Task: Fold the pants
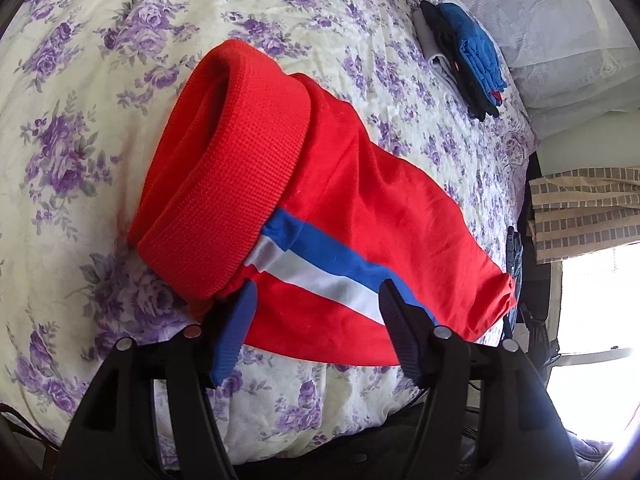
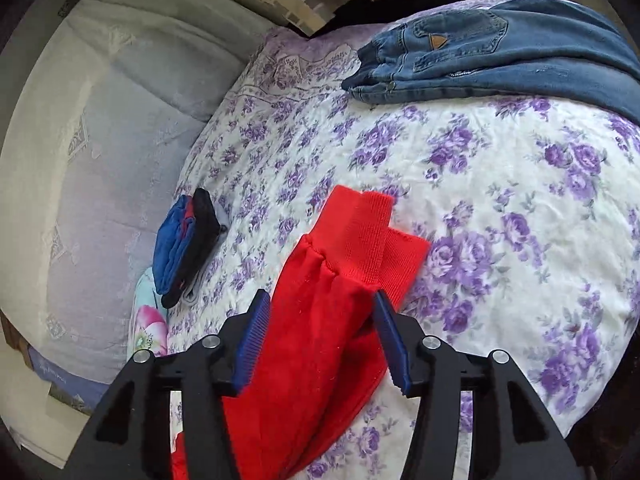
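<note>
Pants | long axis waistband-left to cuffs-right | flat on bedspread

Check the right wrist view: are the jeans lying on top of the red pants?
No, the jeans lie apart at the far edge of the bed, with bare floral sheet between them and the red pants.

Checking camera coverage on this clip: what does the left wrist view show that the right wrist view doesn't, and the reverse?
Left wrist only: the red pants' waistband and blue-and-white side stripe, under the open left gripper.
Right wrist only: the ribbed leg cuffs, folded jeans, and the open right gripper.
Both: the red pants, floral bedspread, and stack of folded clothes.
</note>
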